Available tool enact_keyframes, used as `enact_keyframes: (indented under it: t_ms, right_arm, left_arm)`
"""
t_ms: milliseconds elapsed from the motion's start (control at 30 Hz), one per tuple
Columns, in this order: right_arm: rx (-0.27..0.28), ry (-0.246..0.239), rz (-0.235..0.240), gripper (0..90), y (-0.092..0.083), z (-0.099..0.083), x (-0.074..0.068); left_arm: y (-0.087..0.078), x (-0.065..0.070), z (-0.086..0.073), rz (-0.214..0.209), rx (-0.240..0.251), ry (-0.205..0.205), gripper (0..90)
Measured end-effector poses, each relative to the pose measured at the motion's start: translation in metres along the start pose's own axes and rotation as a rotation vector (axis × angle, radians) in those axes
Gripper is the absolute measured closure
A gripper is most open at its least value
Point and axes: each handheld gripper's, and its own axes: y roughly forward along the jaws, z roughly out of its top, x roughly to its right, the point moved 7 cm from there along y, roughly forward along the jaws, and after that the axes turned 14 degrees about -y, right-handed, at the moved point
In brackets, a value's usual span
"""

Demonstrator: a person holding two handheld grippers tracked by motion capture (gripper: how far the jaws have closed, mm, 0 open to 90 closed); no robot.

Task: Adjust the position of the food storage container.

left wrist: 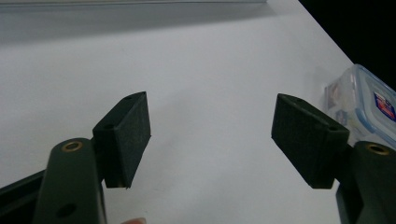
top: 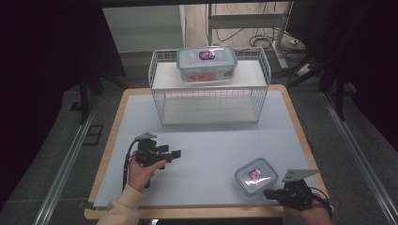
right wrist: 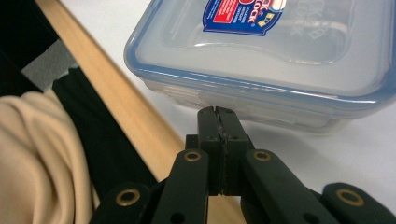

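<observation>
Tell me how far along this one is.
Done: the large container sits on the wire rack. In hand: the right gripper, jaws shut, noses against the small container near the table edge. Left: gripping and moving it. The left gripper waits open.

wood-edged table (top: 115,154) under a white mat (top: 206,154), bearing a wire rack (top: 210,101), small lidded container (top: 256,176)
</observation>
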Motion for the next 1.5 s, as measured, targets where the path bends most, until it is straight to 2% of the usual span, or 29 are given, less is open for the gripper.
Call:
enact_keyframes:
  t_ms: [300, 833, 1000, 1500]
  right_arm:
    - [0.010, 0.012, -0.018, 89.4, 0.017, 0.016, 0.011]
    - [0.006, 0.000, -0.040, 89.4, 0.053, 0.052, 0.026]
    - [0.011, 0.002, -0.057, 89.4, 0.064, 0.064, 0.035]
    - [0.030, 0.013, -0.061, 89.3, 0.060, 0.065, 0.036]
  left_arm:
    - [-0.001, 0.000, 0.001, -0.003, 0.006, -0.004, 28.3]
    - [-0.004, -0.002, 0.002, -0.004, 0.009, -0.005, 28.4]
    - [-0.005, -0.002, 0.002, -0.002, 0.017, -0.009, 28.4]
    - [-0.006, -0.002, 0.003, 0.000, 0.022, -0.006, 28.3]
